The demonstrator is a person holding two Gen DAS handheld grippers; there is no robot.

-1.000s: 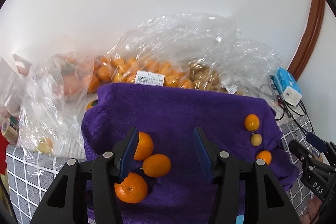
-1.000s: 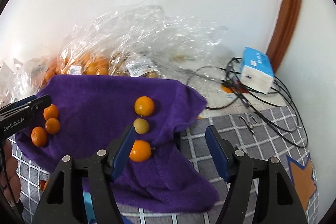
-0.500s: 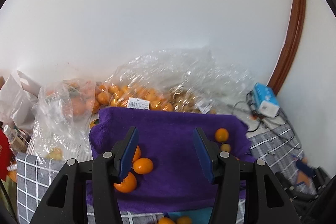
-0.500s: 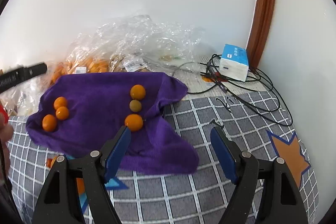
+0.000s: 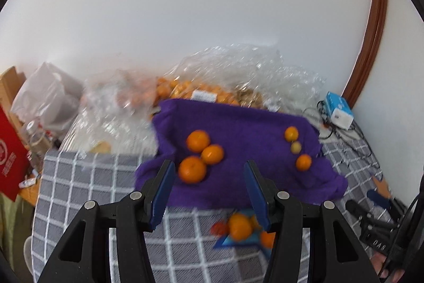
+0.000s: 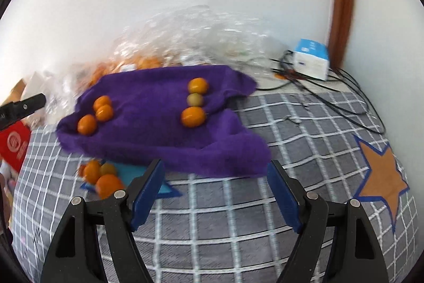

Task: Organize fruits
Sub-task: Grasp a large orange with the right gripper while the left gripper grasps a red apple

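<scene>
On the checked tablecloth (image 6: pixel 304 139) I am seeing a purple towel (image 6: pixel 148 123) lying spread out. At its left, three oranges (image 5: pixel 197 154) are sitting in a touching cluster; toward its right, two more oranges and a small greenish fruit (image 6: pixel 195 99) are lining up in a row. More oranges (image 6: pixel 102 177) are resting on a blue patch at the towel's near edge. I am holding the left gripper (image 5: pixel 209 190) above that edge, fingers spread and gripping nothing. The right gripper (image 6: pixel 216 192) is hovering likewise, spread wide and carrying nothing. Behind, clear bags of fruit (image 5: pixel 201 92) are leaning near the wall.
</scene>
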